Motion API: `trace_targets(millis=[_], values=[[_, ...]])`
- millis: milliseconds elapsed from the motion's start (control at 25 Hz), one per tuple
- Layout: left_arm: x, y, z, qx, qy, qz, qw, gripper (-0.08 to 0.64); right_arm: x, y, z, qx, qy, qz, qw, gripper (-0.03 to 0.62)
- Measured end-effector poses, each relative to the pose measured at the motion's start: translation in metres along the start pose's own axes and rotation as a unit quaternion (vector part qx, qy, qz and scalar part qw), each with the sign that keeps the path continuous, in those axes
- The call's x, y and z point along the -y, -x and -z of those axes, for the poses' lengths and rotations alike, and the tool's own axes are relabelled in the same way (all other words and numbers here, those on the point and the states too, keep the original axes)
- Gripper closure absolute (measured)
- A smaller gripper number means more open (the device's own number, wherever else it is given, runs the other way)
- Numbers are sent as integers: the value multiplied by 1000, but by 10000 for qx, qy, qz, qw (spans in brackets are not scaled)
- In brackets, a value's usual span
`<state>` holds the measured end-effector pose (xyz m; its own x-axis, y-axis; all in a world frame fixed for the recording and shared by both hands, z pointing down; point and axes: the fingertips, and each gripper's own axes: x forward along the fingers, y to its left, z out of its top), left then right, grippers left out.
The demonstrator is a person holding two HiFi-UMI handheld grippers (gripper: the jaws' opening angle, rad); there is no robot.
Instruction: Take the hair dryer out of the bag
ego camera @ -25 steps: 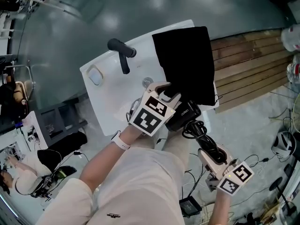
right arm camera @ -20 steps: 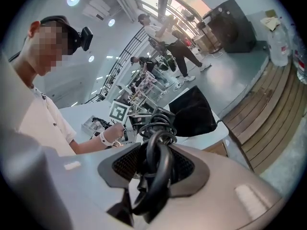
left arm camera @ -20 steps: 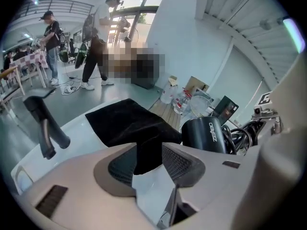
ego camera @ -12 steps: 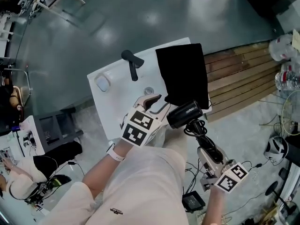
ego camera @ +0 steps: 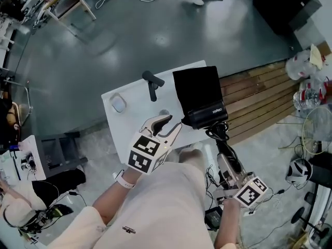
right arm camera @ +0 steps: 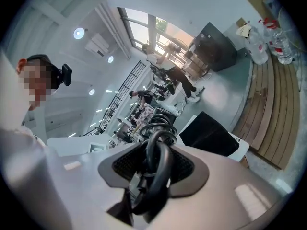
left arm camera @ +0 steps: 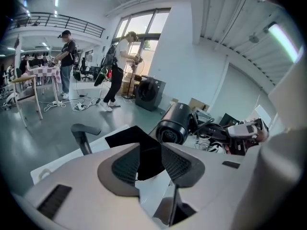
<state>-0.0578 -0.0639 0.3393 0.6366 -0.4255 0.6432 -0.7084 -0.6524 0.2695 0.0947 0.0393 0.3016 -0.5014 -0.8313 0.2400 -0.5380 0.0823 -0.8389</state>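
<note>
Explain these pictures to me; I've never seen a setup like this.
There is no robot here: a person holds a two-jaw hand tool in each hand. The head view looks down from a camera on their head; the gripper views ride on the tools. On the white table lie a black bag, a black T-shaped handle and a small white object. The right gripper clamps the hair dryer by its cord-wrapped handle. The left gripper points at the bag; whether it pinches it is unclear.

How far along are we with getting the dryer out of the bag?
Done: the hair dryer is clear of the bag, which lies on the table. In hand: the right gripper grips its handle and cord; the left gripper is open. Left: probably setting it down.
</note>
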Motion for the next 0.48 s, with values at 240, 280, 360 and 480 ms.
trace_targets(millis=[240,280,360,480], values=[[12,32,-15,355,-18,33,9994,436,-30,-9,-22,573,44,-255,9980,417],[15,36,-18,437,-10,40,9990,443,-34,-11,-25,652,59,-303,9974,417],[20,46,-23,583,-13,53,9983,457,-42,-12,-31,802,44,-418,9959,417],[27,56,-27,727,-59,7,9973,485,-51,-13,-39,982,-28,-587,9934,417]])
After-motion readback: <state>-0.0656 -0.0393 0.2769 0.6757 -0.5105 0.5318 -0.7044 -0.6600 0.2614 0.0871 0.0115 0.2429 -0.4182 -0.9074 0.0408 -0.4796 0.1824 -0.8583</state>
